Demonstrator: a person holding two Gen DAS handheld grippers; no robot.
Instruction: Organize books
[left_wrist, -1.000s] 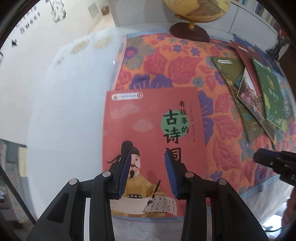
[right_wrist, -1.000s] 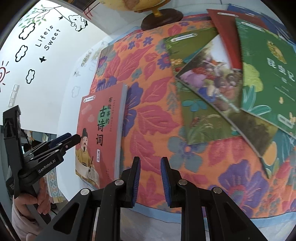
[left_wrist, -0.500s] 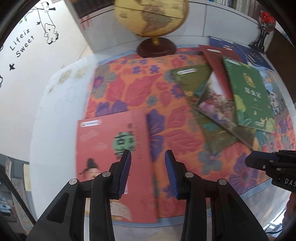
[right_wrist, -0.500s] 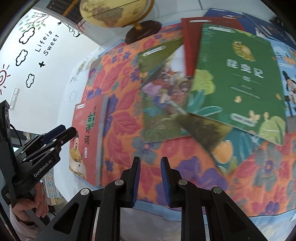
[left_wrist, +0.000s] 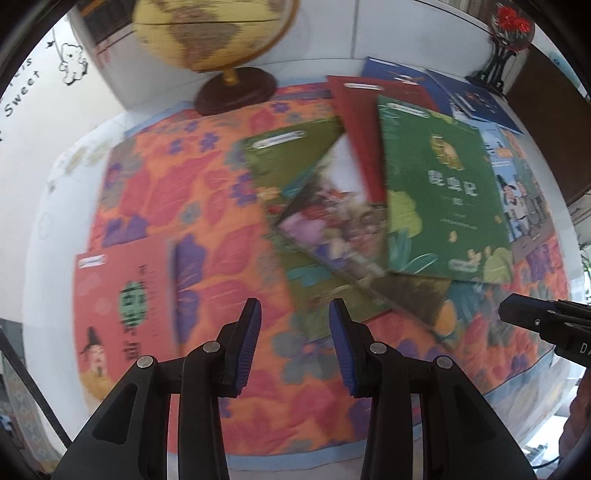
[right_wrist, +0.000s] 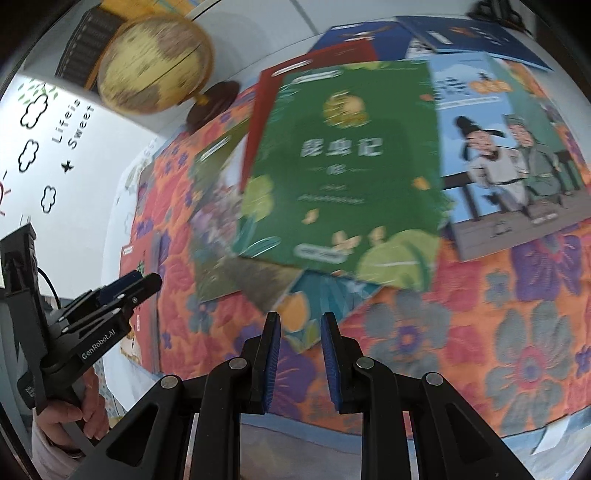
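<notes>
Both pictures are bright and evenly lit. The books (left_wrist: 439, 192) and globe (right_wrist: 155, 62) look smeared. Edges bend round and go dark.

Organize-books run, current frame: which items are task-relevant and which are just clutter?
Job:
- orange-red book, lying apart on the left
- green book, top of the overlapping pile
- red book
- blue books
- light-blue book
- left claw and right claw, both holding nothing

Lying about:
- globe
- floral cloth
- red ornament
</notes>
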